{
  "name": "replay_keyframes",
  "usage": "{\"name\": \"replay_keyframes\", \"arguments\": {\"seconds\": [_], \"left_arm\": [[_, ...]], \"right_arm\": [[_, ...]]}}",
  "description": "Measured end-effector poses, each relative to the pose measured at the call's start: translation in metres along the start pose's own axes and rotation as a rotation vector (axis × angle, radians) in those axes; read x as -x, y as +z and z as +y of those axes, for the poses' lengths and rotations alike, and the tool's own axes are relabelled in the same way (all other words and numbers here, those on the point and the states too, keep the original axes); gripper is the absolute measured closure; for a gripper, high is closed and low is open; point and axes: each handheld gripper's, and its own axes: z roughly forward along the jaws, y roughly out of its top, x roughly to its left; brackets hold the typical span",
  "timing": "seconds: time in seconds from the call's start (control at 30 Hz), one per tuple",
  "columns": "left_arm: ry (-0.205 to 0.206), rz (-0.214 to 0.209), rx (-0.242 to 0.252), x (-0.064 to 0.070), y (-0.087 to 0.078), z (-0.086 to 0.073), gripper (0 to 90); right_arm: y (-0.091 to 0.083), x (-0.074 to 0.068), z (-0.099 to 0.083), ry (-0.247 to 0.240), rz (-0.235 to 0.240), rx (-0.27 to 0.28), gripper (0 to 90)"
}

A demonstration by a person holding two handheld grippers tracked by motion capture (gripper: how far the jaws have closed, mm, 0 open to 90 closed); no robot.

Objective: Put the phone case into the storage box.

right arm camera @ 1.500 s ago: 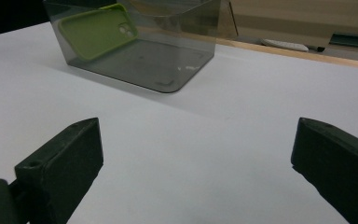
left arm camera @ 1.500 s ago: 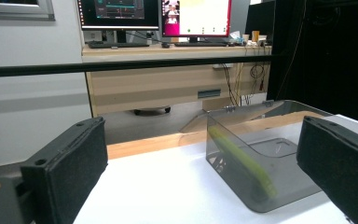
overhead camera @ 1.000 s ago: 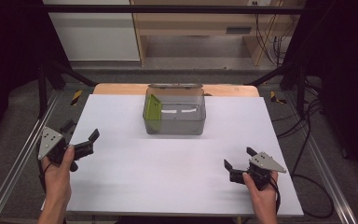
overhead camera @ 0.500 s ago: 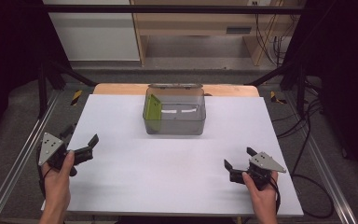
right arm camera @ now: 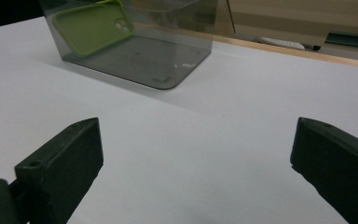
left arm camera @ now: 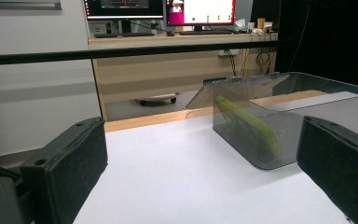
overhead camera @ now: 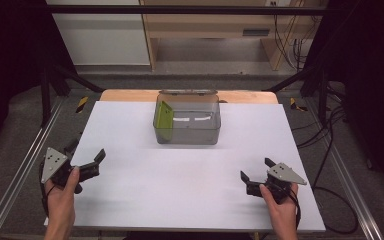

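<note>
A smoky transparent box (overhead camera: 187,120) stands on the white table (overhead camera: 190,170) near its far middle. Inside it a green phone case (overhead camera: 163,120) leans against the left wall; it also shows through the box wall (left arm camera: 289,116) as a green phone case (left arm camera: 249,123) and again as the case (right arm camera: 91,25) inside the box (right arm camera: 135,42). My left gripper (overhead camera: 85,159) rests at the table's left edge, open and empty. At the front right my right gripper (overhead camera: 256,170) is open and holds nothing. Both are well short of the box.
The box's lid (overhead camera: 187,93) hangs open behind it. A wooden strip (overhead camera: 130,95) edges the table's far side. Metal frame rails (overhead camera: 20,170) run along both sides, with cables (overhead camera: 330,130) on the floor to the right. A desk with monitors (left arm camera: 158,9) stands beyond.
My left gripper has drifted back toward the front left corner of the table. The right gripper and the box have stayed put.
</note>
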Motion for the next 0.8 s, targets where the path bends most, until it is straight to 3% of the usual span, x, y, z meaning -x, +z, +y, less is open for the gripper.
{"name": "replay_keyframes", "arguments": {"seconds": [0.8], "left_arm": [[0.021, -0.038, -0.013, 0.010, -0.004, -0.016, 1.6]], "right_arm": [[0.001, 0.000, -0.001, -0.008, -0.002, -0.004, 2.9]]}}
